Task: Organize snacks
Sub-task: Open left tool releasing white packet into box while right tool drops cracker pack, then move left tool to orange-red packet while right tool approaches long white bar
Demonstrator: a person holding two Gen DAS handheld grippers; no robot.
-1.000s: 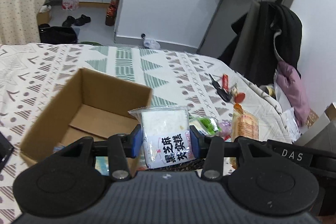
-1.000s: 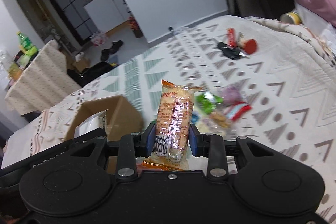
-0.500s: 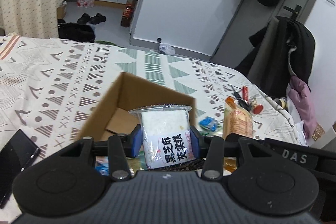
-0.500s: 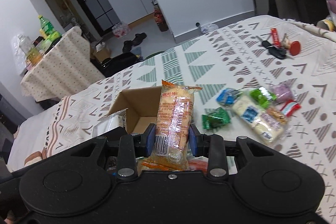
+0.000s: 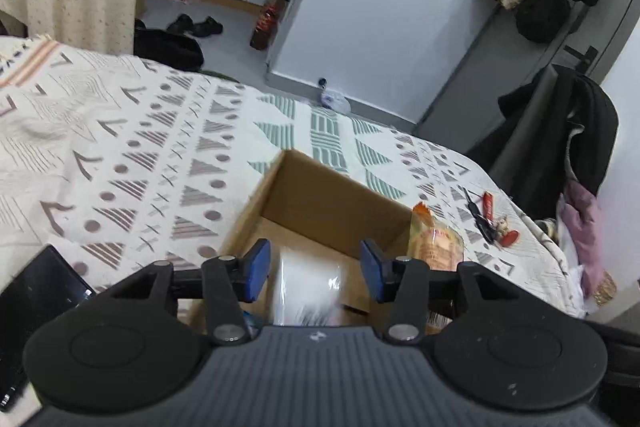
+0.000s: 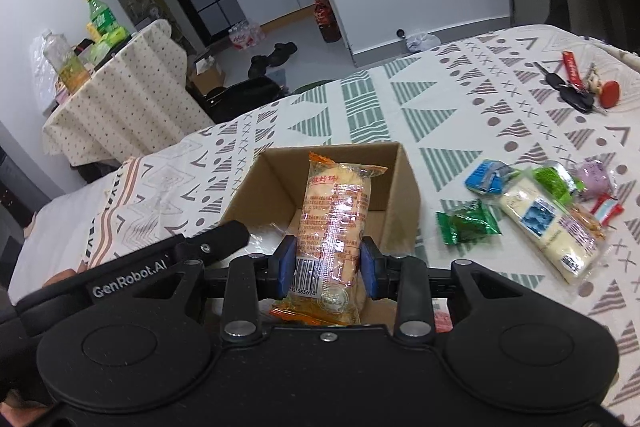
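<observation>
1. Step in hand: loading snacks into the cardboard box [image 6: 404, 187], which stands on the patterned bedspread [image 5: 120, 155]. Both tools hang over the box opening.
2. Left gripper [image 5: 314, 267]: fingers released, blue pads spread wide with nothing between them touching. A white packet [image 5: 308, 287], blurred, sits just below and ahead of the gap, inside the box; judged to be dropping or just landed.
3. Right gripper [image 6: 326, 263]: fingers clenched on the orange biscuit pack [image 6: 334, 219], gripped at its lower third near the barcode. The pack stands upright, its upper end extending ahead of the fingertips over the box interior.
4. Next move, as judged: open the right fingers over the box, keeping clear of the left tool close alongside.
5. Outstanding: loose snacks [image 6: 540, 207] lie on the bedspread to the right of the right fingers, beside the box, well apart from the keys [image 6: 576, 91].
</observation>
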